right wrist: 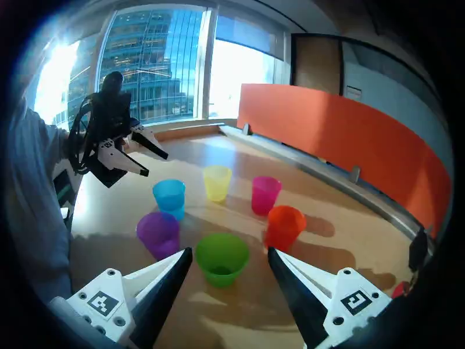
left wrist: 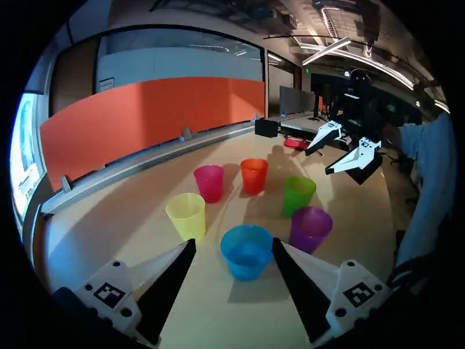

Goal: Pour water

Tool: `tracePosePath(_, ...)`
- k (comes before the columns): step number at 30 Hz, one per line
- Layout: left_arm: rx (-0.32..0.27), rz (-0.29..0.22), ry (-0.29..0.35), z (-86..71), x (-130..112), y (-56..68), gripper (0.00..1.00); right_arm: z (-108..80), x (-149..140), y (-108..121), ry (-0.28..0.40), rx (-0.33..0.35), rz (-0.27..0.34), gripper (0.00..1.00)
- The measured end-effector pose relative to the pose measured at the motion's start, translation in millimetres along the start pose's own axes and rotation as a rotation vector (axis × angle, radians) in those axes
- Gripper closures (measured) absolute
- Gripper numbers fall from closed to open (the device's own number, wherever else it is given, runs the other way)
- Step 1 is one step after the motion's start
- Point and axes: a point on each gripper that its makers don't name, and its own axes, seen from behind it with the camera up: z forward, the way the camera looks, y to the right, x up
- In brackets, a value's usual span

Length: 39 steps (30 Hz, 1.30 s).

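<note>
- My left gripper [left wrist: 232,241] is spread wide and holds nothing. The blue cup [left wrist: 246,251] stands on the table just ahead of the two fingertips, touching neither.
- My right gripper [right wrist: 229,250] is also wide open and holds nothing. The green cup [right wrist: 222,257] stands upright just ahead of its tips.
- Six plastic cups stand upright in a loose ring on the wooden table [left wrist: 145,192]: blue, yellow [left wrist: 186,215], pink [left wrist: 209,182], orange [left wrist: 254,174], green and purple [left wrist: 310,227].
- The purple cup stands just beside the blue one, and green is next to orange.
- The blue cup's bottom looks paler and glossy. I cannot tell whether that is water.
- The green cup shows only a dark bottom, with no contents I can make out.
- I cannot see into the other cups well enough to judge what they hold.
- An orange wall panel [left wrist: 145,116] runs along the table's far edge.
</note>
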Motion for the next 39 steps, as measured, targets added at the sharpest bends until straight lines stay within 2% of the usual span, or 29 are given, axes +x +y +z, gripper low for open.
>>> tracePosePath(7,-0.013,-0.002,-0.031,3.5,-19,5.9,0.03,6.8,-23,-2,-0.040,0.004,-0.011,0.00)
tracePosePath(18,-0.027,0.012,-0.088,12.5,-47,11.4,0.02,16.2,-42,-5,-0.078,0.009,-0.026,0.00)
tracePosePath(39,-0.074,0.008,-0.113,43.9,-52,16.0,0.03,57.2,-51,-11,-0.099,0.055,-0.012,0.00)
